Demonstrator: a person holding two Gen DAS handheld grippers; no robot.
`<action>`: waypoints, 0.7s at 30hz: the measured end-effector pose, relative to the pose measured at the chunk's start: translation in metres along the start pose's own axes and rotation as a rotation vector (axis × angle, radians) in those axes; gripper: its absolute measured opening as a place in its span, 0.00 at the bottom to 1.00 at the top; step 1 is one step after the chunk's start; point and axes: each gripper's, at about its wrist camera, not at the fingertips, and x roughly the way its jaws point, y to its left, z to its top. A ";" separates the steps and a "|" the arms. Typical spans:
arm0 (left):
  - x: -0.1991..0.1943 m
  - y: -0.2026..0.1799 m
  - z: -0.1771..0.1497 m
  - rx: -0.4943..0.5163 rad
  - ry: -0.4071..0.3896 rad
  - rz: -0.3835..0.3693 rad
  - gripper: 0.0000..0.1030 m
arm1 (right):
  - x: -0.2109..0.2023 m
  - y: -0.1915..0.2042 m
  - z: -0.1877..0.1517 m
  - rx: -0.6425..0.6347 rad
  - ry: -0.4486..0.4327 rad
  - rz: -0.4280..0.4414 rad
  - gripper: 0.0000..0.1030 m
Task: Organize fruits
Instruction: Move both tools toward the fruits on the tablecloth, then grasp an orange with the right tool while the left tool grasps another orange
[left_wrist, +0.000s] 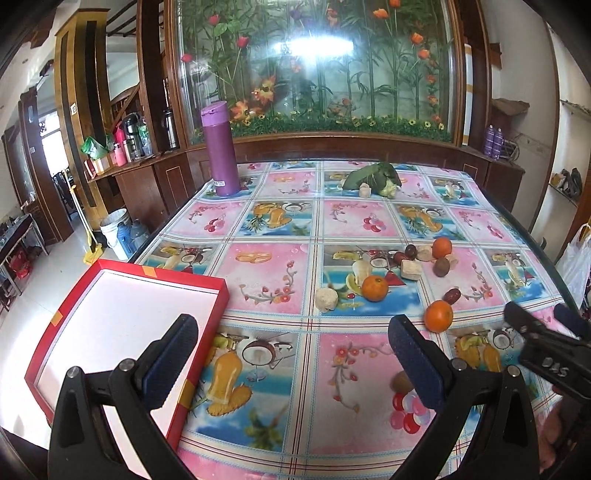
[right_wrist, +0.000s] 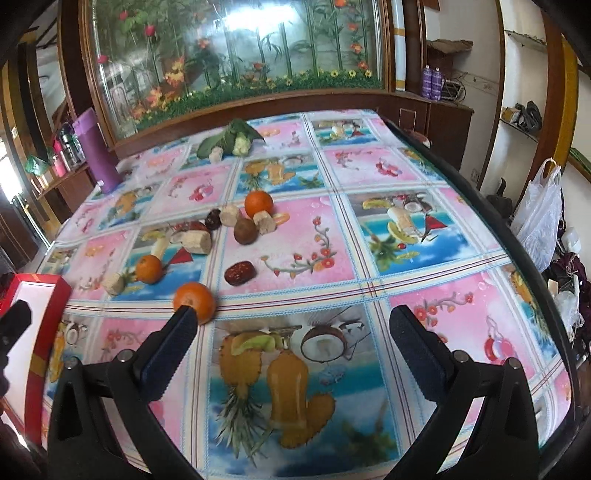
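Red-rimmed tray (left_wrist: 207, 284), white inside, sits at the surface's (left_wrist: 258, 424) left edge under your left tongs (left_wrist: 291, 354), which are spread wide and hold nothing. Mid-surface: three glossy oranges, nearest one (right_wrist: 194, 301) just past your right tongs (right_wrist: 291, 354), a wrinkled red date (right_wrist: 240, 273) behind it, then a brown kiwi (right_wrist: 245, 230). Right tongs also spread, holding nothing.

left tool (left_wrist: 295, 354) jaws spread wide, right tool (right_wrist: 295, 343) likewise, both empty
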 end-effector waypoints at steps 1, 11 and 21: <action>-0.001 0.000 -0.001 0.000 0.001 -0.001 1.00 | -0.011 0.000 0.002 -0.003 -0.025 0.001 1.00; -0.010 0.006 -0.006 -0.020 -0.005 0.000 1.00 | -0.052 0.010 0.004 -0.024 -0.109 0.031 1.00; -0.007 0.009 -0.007 -0.025 0.004 -0.006 1.00 | -0.056 0.012 0.002 -0.034 -0.105 0.041 1.00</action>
